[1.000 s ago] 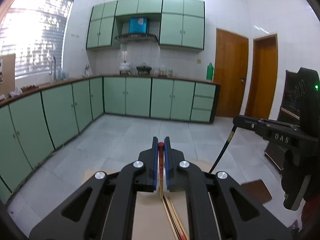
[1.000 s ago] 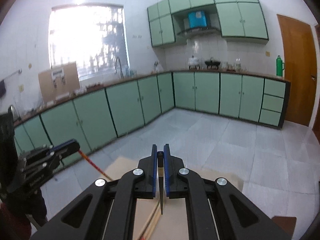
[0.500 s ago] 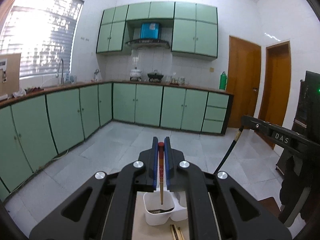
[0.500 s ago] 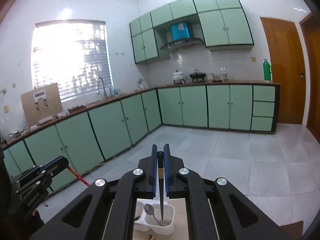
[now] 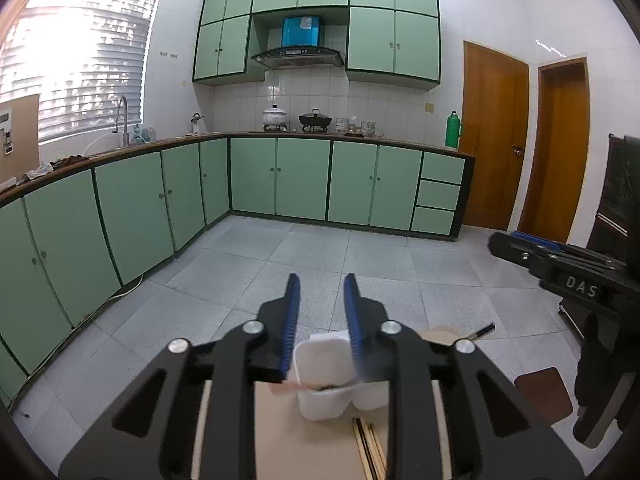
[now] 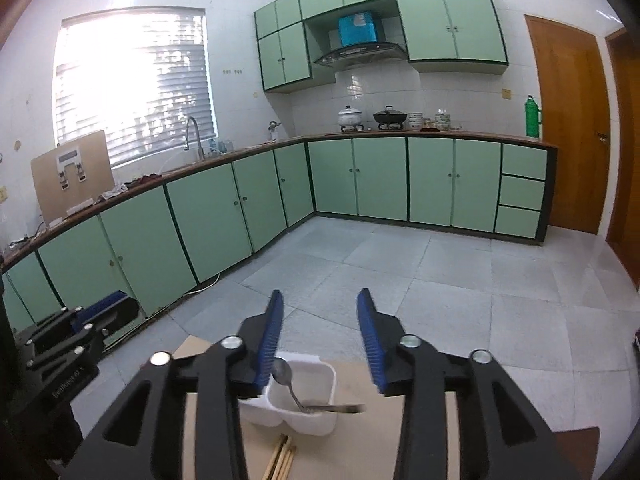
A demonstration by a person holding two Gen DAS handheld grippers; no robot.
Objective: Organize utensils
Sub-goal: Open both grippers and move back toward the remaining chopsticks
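A white two-compartment utensil holder (image 5: 322, 376) (image 6: 304, 400) stands on the beige table (image 5: 312, 444), just below both grippers. My left gripper (image 5: 322, 280) has its jaws opening, with nothing between them. Below it a blurred red-tipped chopstick (image 5: 298, 386) lies tilted across the holder's rim. My right gripper (image 6: 320, 296) also has its jaws opening and holds nothing. A blurred dark-handled utensil (image 6: 340, 409) rests across the holder's right compartment beside a metal spoon (image 6: 286, 376). Each gripper shows at the edge of the other's view: the left gripper (image 6: 92, 320) and the right gripper (image 5: 516, 244).
Loose wooden chopsticks (image 5: 370, 446) (image 6: 282, 456) lie on the table in front of the holder. A brown seat (image 5: 544, 396) stands at the right of the table. Green kitchen cabinets (image 5: 280, 180) and a tiled floor (image 5: 360, 264) lie beyond.
Both grippers went from shut to open and let go of the chopstick and the dark-handled utensil, which dropped at the holder. Both views dipped and moved forward, so the holder came into sight.
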